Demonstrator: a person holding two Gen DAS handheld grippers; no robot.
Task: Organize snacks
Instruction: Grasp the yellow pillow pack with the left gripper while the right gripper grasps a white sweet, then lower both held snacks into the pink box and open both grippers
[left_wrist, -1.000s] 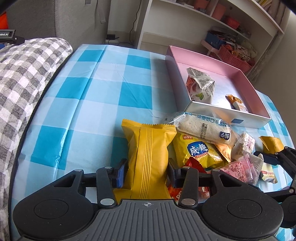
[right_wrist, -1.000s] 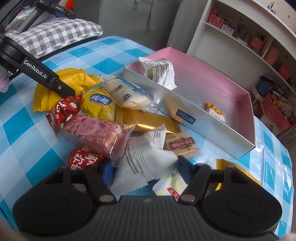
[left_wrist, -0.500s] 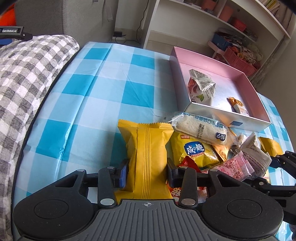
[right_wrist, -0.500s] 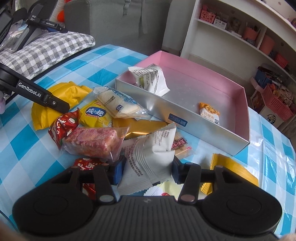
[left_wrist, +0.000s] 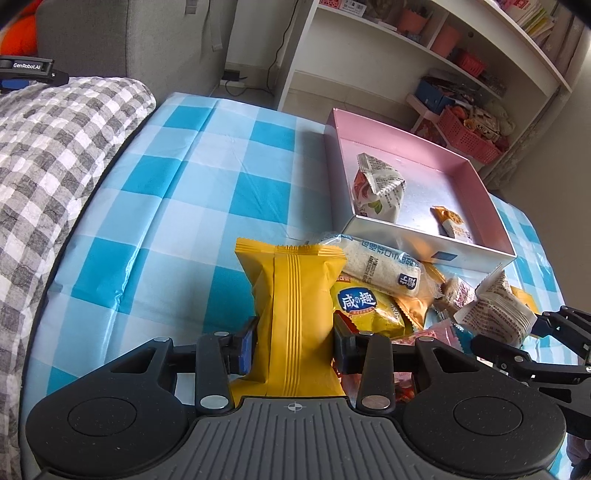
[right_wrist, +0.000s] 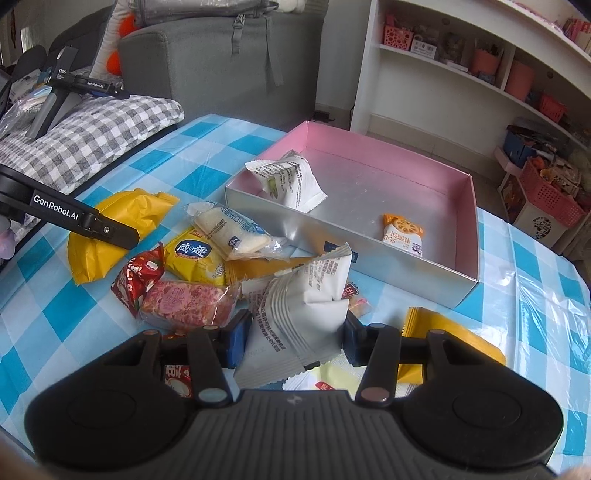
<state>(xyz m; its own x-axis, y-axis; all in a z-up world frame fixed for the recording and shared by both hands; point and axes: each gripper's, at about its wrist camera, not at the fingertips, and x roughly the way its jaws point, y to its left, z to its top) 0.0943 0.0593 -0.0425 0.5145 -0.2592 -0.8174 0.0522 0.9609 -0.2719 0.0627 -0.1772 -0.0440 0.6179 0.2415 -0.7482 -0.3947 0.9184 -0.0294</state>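
- The left gripper (left_wrist: 293, 341) has its jaws clamped on a yellow packet (left_wrist: 291, 306), which stands up between the two fingers with its back seam facing the camera.
- The right gripper (right_wrist: 297, 332) is closed on a white packet (right_wrist: 299, 314), pinched from both sides, its crimped top pointing away from the jaws.
- Just right of the left jaws lies the snack pile: a yellow bag with a blue label (left_wrist: 364, 306), and past it a long rice-cake packet (left_wrist: 380, 264).
- Left of the right jaws sit a pink bar (right_wrist: 184, 304) and a red packet (right_wrist: 138, 275), touching each other.
- Beyond both jaws stands the pink box (right_wrist: 465, 229) on the blue checked cloth (left_wrist: 177, 192); inside it lie a white pouch (right_wrist: 291, 179) and a small orange packet (right_wrist: 402, 230), well apart.
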